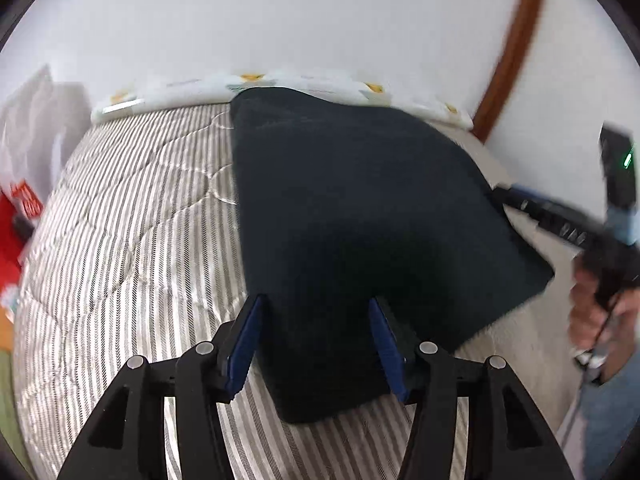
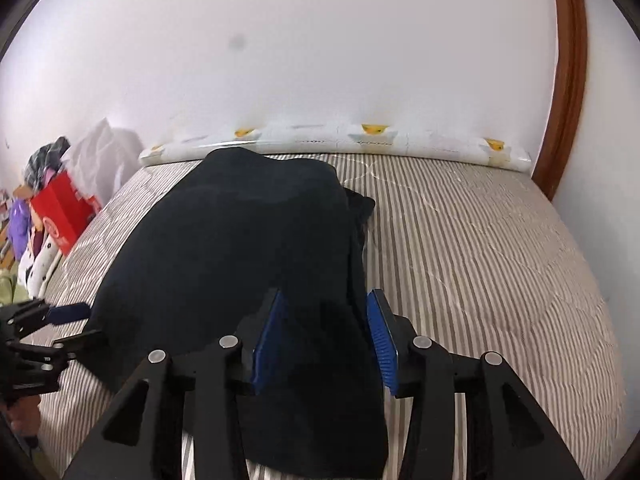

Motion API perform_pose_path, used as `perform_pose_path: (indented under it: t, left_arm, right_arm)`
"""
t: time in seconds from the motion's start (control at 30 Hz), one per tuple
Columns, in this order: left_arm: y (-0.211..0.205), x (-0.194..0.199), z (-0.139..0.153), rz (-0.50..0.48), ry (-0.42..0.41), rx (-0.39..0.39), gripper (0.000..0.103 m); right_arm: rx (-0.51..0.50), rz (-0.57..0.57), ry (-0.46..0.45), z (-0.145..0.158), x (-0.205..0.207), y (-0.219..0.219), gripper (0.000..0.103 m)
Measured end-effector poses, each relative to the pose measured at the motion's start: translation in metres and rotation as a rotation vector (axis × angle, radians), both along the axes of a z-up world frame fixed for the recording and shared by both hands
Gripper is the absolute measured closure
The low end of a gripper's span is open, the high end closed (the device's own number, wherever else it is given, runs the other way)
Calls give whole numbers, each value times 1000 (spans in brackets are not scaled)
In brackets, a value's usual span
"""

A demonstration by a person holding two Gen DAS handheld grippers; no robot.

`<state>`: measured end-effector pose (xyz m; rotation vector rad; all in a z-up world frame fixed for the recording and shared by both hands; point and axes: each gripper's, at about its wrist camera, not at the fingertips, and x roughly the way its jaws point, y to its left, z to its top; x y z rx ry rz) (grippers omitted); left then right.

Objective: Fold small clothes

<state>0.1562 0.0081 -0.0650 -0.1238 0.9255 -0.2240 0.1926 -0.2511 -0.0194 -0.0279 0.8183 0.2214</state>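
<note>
Dark garment (image 1: 360, 208) is lying on the striped bed cover (image 1: 132, 208), already doubled over into a thick, roughly rectangular pad, with its long axis running away from both cameras toward the white wall (image 2: 320, 40) and the patterned bolster (image 2: 360, 140) at the far edge of the bed. Its near end is sitting right between the fingers of each tool: the left gripper (image 1: 316, 344) is straddling the near left corner, and the right gripper (image 2: 326, 344) is straddling the near right edge, where layered folds are showing. Both pairs of blue pads are standing apart, with cloth lying loosely between them and a gap on at least one side, so neither appears to be pinching. In the left wrist view, a hand (image 1: 596, 312) is holding the right tool just beside the garment. Judging from this, both hands are equally near the near edge, so the coming fold probably depends on carrying that end forward along the long axis toward the wall.
</note>
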Motion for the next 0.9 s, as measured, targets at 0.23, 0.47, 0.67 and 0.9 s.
perform_pose_path:
  t: [0.23,0.47,0.67,0.9]
  left_arm:
    - [10,26,-7,13,40,-63,51]
    - [15,35,-13,2,72,-109,49]
    - [21,45,1,25,35,-90,50]
    - [21,74,8,28,22,-43,48]
  right_arm:
    - [37,0,97,-27,37,4,99]
    - [224,-67,63,-23,31,-38,100]
    - [154,-47,63,-5,47,-28,92]
    - [80,-48,103,2,112,0,62]
